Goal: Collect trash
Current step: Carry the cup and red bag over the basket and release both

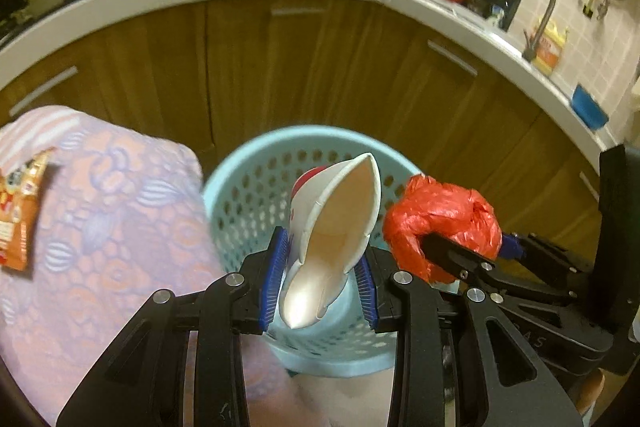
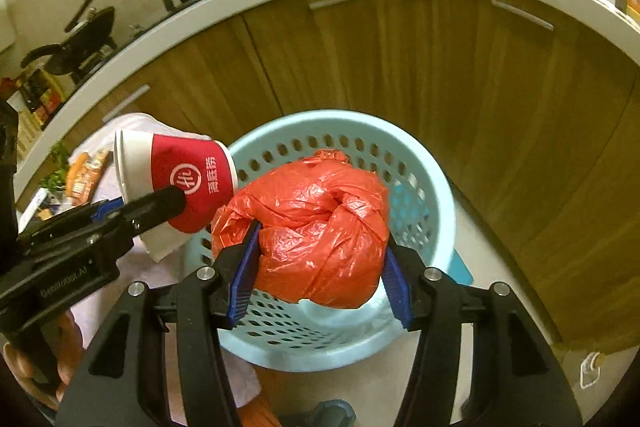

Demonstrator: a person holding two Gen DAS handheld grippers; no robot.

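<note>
Blue basket (image 2: 432, 187) sits directly below and ahead of both grippers. Right gripper (image 2: 320, 267) clamps the red bag (image 2: 320, 227) over its mouth; left gripper (image 1: 318, 283) pinches the squashed paper cup (image 1: 336, 223), long axis pointing in.

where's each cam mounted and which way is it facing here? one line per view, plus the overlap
Left wrist: on the left gripper, angled down over the blue basket; shows its own fingers squeezing the paper cup, with the right gripper beside it.
Right wrist: on the right gripper, angled down at the same basket; shows its fingers around the red bag, the left gripper, and a hand.
Shared: basket, cup, bag, wooden cabinets.
</note>
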